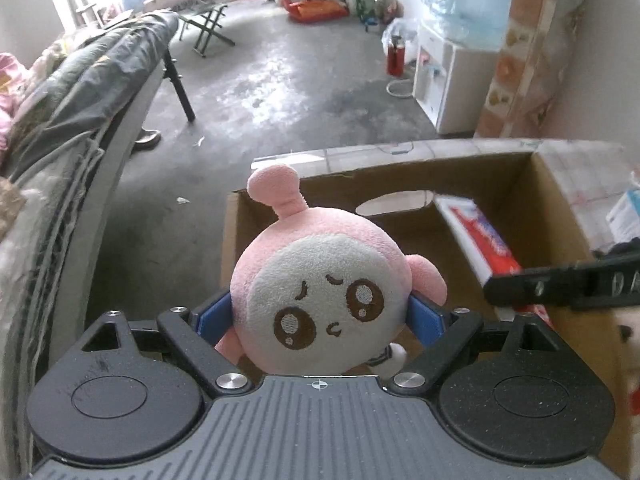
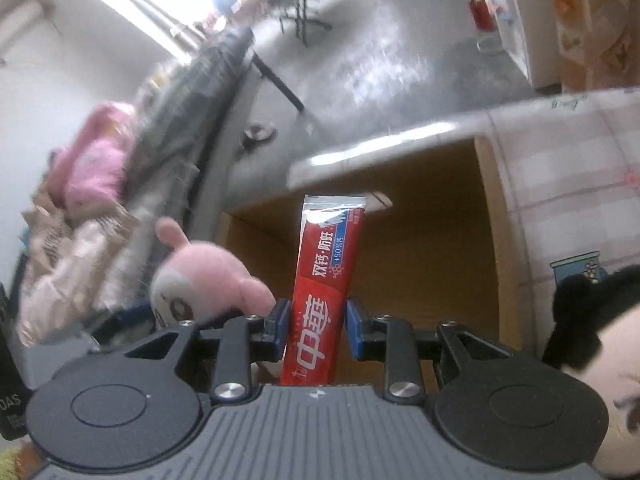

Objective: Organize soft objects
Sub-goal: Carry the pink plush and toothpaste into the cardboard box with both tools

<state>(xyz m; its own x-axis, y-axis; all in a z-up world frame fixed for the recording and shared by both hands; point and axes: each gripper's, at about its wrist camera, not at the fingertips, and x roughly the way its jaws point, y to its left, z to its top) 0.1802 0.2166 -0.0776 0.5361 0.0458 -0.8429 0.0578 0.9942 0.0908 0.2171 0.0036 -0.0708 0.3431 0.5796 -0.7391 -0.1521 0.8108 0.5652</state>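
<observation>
Plush doll: pinched by left gripper fingers, face to camera, antenna up, above cardboard box | toothpaste tube: upright between right gripper fingers, over box interior.

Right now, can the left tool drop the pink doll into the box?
Probably yes. The left tool holds the pink doll just above the open cardboard box, and nothing covers the opening; only the toothpaste tube hangs nearby.

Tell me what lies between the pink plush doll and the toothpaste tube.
In the right wrist view, only one blue finger of the right hand-held gripper lies between the pink plush doll and the toothpaste tube.
</observation>
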